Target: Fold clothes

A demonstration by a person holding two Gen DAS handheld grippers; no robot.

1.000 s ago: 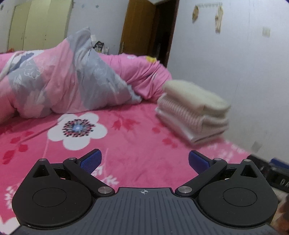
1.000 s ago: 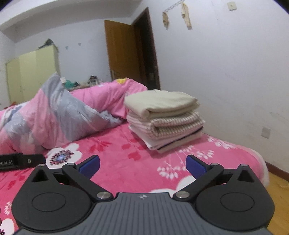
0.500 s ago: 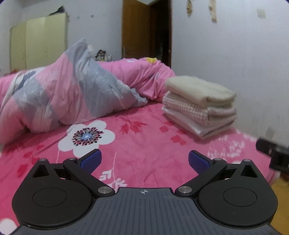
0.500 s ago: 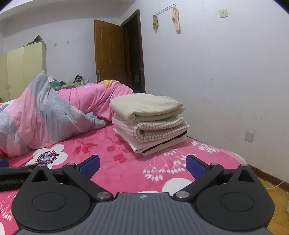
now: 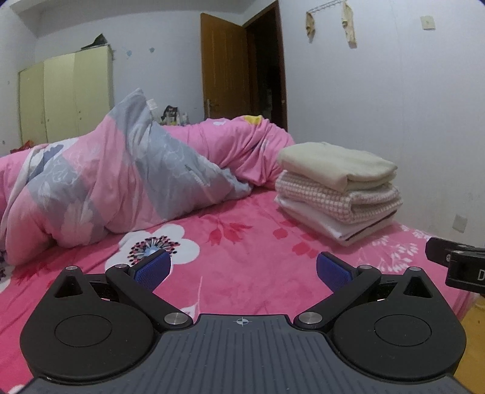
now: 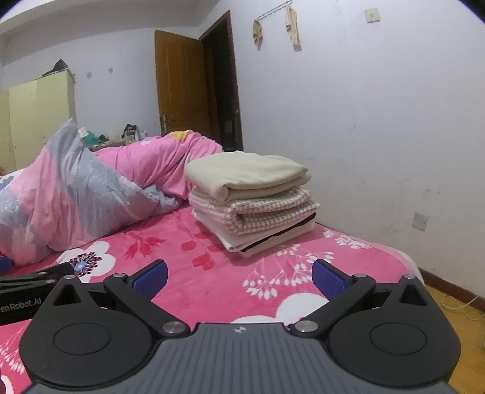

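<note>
Since one second ago, both views have shifted: in the left wrist view the stack of folded clothes (image 5: pixel 338 189) now lies further from the frame's right edge and appears sharp rather than blurred, and the right gripper's body now shows at that edge; in the right wrist view the stack (image 6: pixel 251 200) sits more central.

Left gripper (image 5: pixel 242 268): blue fingertips (image 5: pixel 153 268) spread wide apart, nothing between them; held above the pink floral bedsheet (image 5: pixel 242 242).
Right gripper (image 6: pixel 239 277): blue fingertips (image 6: pixel 329 278) likewise spread wide apart, holding nothing; held above the near part of the bed; part of the left gripper's black body shows at the left edge of this view.

Task item location: the stack rests on the bedsheet near the white wall (image 6: pixel 379 121), well beyond both grippers; it has a cream garment (image 6: pixel 242 175) on top, a pink-and-white checked garment (image 6: pixel 257 209) beneath it, and a white piece with a dark edge (image 6: pixel 272 236) at the bottom.

Surroundings: a bunched pink and grey floral duvet (image 5: pixel 106 188) lies on the bed to the left of the stack, its far pink folds just behind the stack; a brown door (image 6: pixel 178 88) stands open beyond the bed; a pale yellow wardrobe (image 5: pixel 63 97) stands at far left; two cloth items hang from a wall rack (image 6: pixel 274 24); wooden floor (image 6: pixel 454 315) shows at lower right.
</note>
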